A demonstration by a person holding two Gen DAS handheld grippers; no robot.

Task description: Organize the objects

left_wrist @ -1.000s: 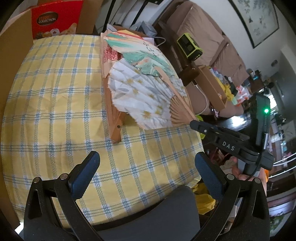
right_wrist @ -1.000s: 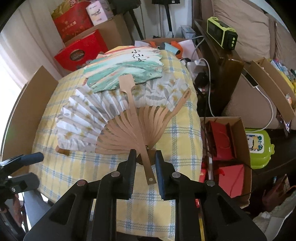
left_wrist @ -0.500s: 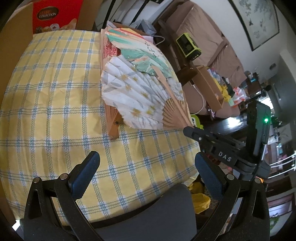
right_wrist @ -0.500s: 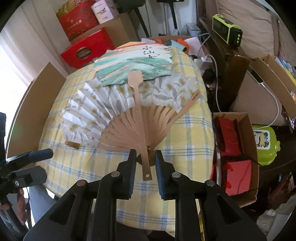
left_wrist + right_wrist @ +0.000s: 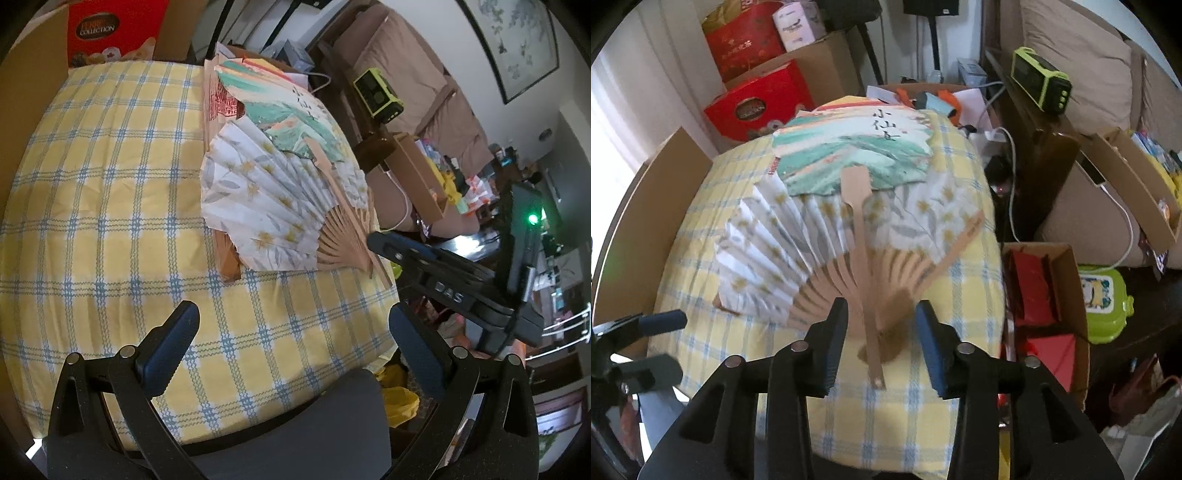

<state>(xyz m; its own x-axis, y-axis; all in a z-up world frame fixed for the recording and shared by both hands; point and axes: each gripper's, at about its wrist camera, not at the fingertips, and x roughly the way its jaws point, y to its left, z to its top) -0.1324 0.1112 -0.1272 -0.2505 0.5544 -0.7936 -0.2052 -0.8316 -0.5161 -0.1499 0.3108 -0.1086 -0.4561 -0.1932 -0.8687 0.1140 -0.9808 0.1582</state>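
A white flowered folding fan [image 5: 783, 236] lies spread on the yellow checked tablecloth [image 5: 103, 206]. On top of it rests a green painted fan [image 5: 849, 155], whose wooden handle [image 5: 864, 266] runs down towards me. My right gripper [image 5: 881, 343] straddles the lower handle and the folding fan's pivot; its jaws are opening and the pads stand clear of the wood. In the left wrist view the white fan [image 5: 258, 199] partly covers a brown wooden fan [image 5: 227, 258]. My left gripper [image 5: 291, 354] hangs open over bare cloth near the table's front edge, holding nothing.
A red gift box [image 5: 757, 107] and cardboard boxes stand behind the table, and a cardboard panel [image 5: 646, 221] lines its left side. A floor box with red bags [image 5: 1045, 295] sits right of the table. A grey chair back [image 5: 295, 424] is below the front edge.
My right gripper's jaws, shut on the fan handle earlier, have spread apart and let go of it. The fans lie where they were put. My left gripper has stayed open and still.
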